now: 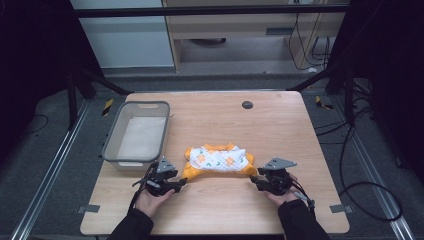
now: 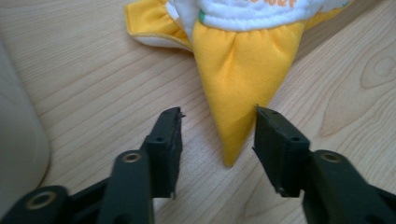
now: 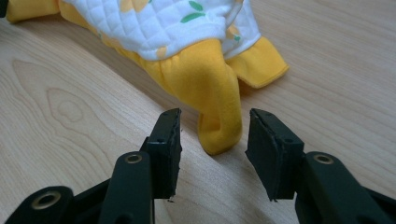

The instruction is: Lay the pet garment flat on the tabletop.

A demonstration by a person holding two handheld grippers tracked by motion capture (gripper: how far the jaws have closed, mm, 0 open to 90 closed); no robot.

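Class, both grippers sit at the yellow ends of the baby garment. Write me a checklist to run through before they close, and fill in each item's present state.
1. Left gripper open: ok, its fingers are spread.
2. Yellow tip of the garment between the left fingers: ok, the point lies in the gap.
3. Right gripper open: ok.
4. The other yellow end between the right fingers: ok, its rounded end sits in the gap.
5. Fingers low enough to catch the cloth and not the table: cannot tell.
6. Basket away from the garment: ok, it stands apart near the left gripper.
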